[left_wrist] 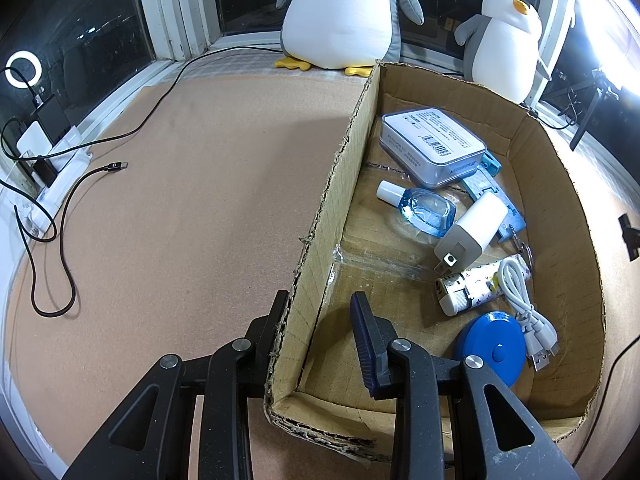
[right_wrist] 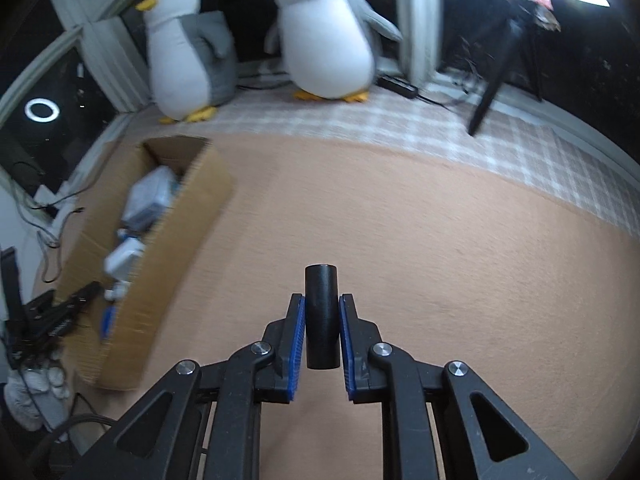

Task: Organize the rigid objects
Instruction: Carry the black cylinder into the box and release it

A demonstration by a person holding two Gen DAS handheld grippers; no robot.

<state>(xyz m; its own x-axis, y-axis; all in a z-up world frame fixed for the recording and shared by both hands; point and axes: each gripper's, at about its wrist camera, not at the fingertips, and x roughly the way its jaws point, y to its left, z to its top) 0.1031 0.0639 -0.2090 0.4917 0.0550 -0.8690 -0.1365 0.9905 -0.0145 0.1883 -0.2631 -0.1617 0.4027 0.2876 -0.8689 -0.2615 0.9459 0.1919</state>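
An open cardboard box (left_wrist: 352,120) lies on the tan mat. It holds a white-lidded tin (left_wrist: 432,140), a blue bottle (left_wrist: 424,210), a white charger (left_wrist: 468,232), a patterned tube (left_wrist: 476,286), a white USB cable (left_wrist: 528,312) and a round blue tape measure (left_wrist: 496,348). My left gripper (left_wrist: 320,300) is open and straddles the box's left wall near the front corner, one finger outside and one inside. My right gripper (right_wrist: 322,308) is shut on a black cylinder (right_wrist: 321,280), held above the mat to the right of the box (right_wrist: 172,248).
Two plush penguins (left_wrist: 340,12) (left_wrist: 500,44) stand by the window behind the box. A black USB cable (left_wrist: 60,220) and a white power strip (left_wrist: 52,184) lie at the mat's left edge. A black stand leg (right_wrist: 488,96) rests on the checked cloth, far right.
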